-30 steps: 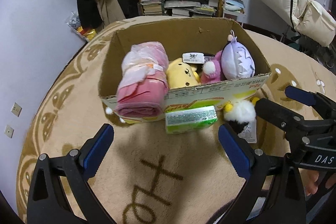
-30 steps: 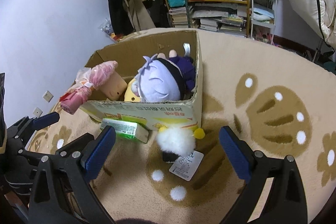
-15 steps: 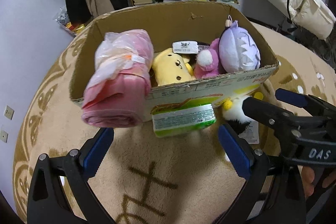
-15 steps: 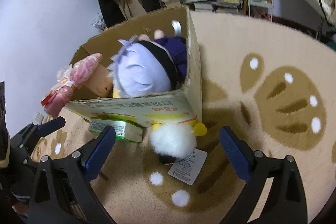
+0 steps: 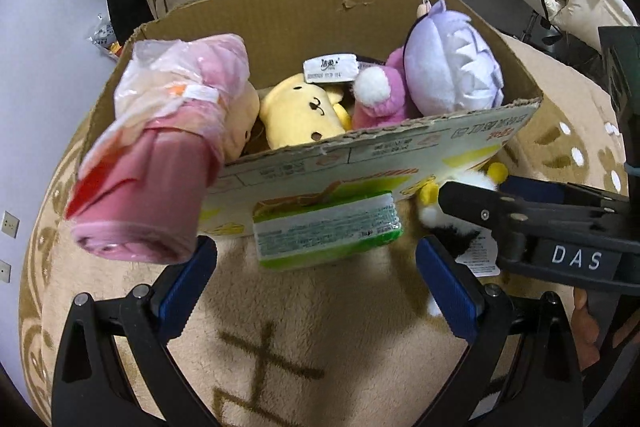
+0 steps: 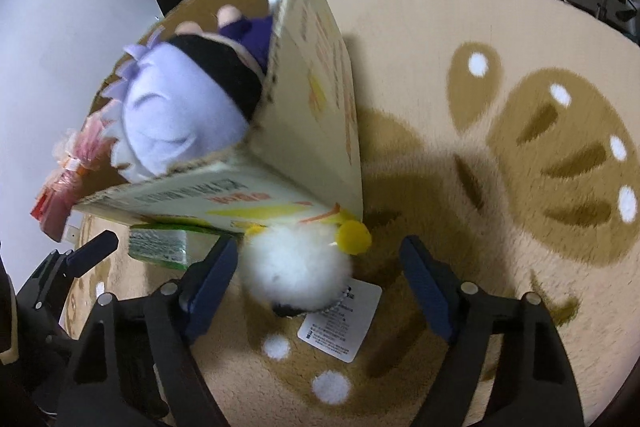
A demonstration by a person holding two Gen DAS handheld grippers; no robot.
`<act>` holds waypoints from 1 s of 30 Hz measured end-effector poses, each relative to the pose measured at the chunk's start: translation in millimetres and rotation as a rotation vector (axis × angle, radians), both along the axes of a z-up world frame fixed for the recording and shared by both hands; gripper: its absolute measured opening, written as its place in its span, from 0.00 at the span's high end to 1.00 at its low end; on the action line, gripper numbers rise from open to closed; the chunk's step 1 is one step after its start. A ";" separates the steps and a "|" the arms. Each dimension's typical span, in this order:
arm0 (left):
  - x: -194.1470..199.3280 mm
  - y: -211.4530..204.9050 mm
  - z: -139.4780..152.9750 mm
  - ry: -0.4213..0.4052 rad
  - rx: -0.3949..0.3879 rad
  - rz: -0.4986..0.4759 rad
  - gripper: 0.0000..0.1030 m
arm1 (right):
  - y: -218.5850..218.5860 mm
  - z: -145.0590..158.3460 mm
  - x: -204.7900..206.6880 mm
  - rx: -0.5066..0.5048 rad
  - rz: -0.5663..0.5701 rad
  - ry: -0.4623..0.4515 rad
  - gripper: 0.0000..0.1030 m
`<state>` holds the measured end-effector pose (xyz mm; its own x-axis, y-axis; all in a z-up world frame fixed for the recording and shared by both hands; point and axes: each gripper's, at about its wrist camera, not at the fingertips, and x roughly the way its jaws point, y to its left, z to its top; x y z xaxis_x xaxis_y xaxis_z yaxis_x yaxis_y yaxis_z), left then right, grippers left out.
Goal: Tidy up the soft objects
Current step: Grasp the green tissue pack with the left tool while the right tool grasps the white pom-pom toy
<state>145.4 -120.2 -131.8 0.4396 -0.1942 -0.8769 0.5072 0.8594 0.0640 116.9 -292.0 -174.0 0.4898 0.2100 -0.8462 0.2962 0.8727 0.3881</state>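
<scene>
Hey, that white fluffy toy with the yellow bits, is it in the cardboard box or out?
Out. The white fluffy toy lies on the rug against the cardboard box.

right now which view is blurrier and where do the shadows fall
Right wrist view: motion-smeared, worst on the rug pattern and cardboard box; dark shadow beside the white plush. Left wrist view: sharper, only the pink roll is soft; the left gripper shadows the rug; both bend at the edges.

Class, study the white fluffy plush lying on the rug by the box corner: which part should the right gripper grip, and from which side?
Probably its round white body, from above. The right gripper, jaws just closing but not yet touching, already straddles it. The cardboard box blocks the far side; the paper tag is too flimsy.
</scene>
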 end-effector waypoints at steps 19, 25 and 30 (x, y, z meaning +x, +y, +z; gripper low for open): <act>10.7 -3.4 -18.8 0.015 -0.038 0.010 0.26 | 3.2 -22.8 6.3 0.118 0.026 0.055 0.59; 1.3 -9.1 -19.4 0.018 -0.047 0.014 0.27 | -7.1 -13.3 0.4 0.113 0.025 0.049 0.61; 1.0 -11.2 -18.6 0.018 -0.040 0.020 0.26 | -11.4 -5.5 -3.4 0.093 0.023 0.036 0.67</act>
